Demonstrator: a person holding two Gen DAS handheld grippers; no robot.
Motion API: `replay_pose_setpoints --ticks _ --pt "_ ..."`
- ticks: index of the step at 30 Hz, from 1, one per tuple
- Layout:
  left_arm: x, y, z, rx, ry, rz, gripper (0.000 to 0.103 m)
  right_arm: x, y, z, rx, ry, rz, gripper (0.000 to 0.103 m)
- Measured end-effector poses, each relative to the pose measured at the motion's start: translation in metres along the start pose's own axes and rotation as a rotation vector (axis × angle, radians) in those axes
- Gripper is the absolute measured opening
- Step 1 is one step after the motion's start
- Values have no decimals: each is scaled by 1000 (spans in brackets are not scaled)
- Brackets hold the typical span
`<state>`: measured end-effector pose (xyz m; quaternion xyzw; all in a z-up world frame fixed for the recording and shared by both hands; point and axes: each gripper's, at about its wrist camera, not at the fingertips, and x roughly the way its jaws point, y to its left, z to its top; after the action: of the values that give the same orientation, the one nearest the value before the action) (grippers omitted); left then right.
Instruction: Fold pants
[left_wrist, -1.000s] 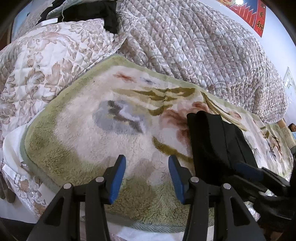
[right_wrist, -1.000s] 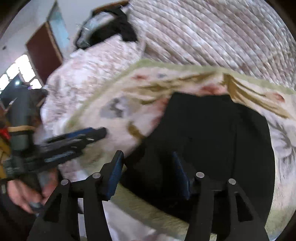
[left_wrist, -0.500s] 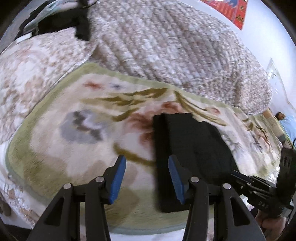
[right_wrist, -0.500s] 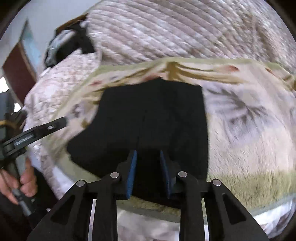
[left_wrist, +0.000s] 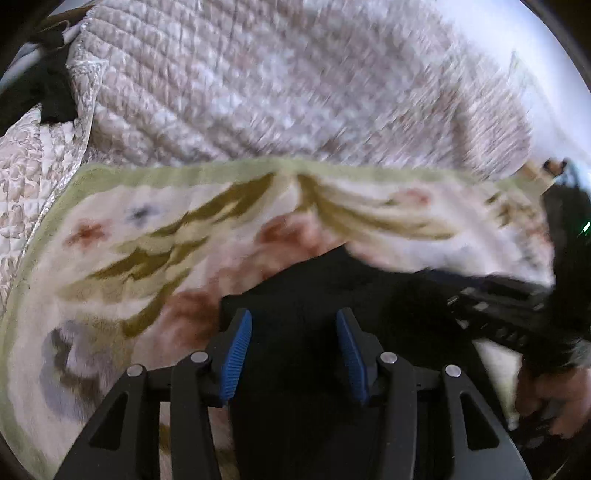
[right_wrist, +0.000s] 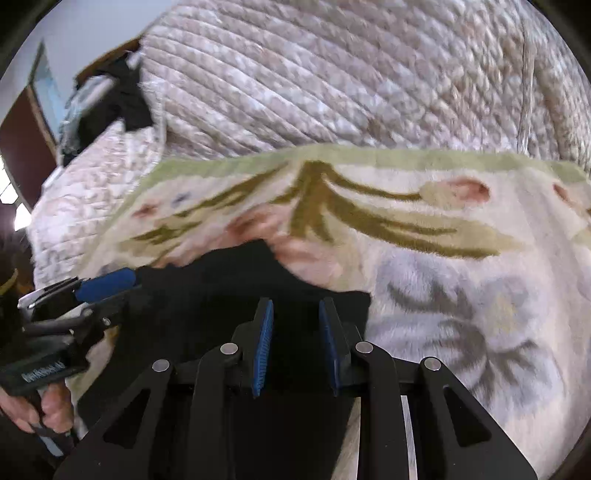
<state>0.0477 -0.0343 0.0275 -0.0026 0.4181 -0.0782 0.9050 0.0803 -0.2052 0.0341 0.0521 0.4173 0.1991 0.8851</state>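
Your left hand-held gripper (left_wrist: 293, 349) has swung over the folded black pants (left_wrist: 317, 288) on the floral blanket (left_wrist: 147, 229), fingers apart. Your right hand-held gripper (right_wrist: 295, 343), narrowed but unclamped, now hovers over them. Folding looks nearly finished.

A bed is covered by a quilted bedspread (right_wrist: 332, 81); on it a floral fleece blanket (right_wrist: 461, 266) is spread, with folded black pants (left_wrist: 332, 288) laid on top.

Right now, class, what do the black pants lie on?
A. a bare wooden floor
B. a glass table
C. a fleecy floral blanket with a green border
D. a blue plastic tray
C: the black pants rest on the fleecy floral blanket, whose green border runs along its far edge.
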Motion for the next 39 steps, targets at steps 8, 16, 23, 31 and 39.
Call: replay_pose_setpoints --ticks 8,16,23,31,39 --pt "10 10 -11 -22 -9 -18 59 20 -10 -5 26 4 -44 24" --pt "-3 4 -10 5 -33 7 59 -2 -9 -9 45 -29 -39 26" --pt "-30 -2 -23 30 -44 8 58 -44 12 -35 -7 -54 -25 28" --pt "-60 -11 -59 53 -54 7 58 -71 33 -81 -67 -51 -39 33" --pt "-56 -8 -82 34 -18 13 59 -66 43 -105 -114 -59 -63 34"
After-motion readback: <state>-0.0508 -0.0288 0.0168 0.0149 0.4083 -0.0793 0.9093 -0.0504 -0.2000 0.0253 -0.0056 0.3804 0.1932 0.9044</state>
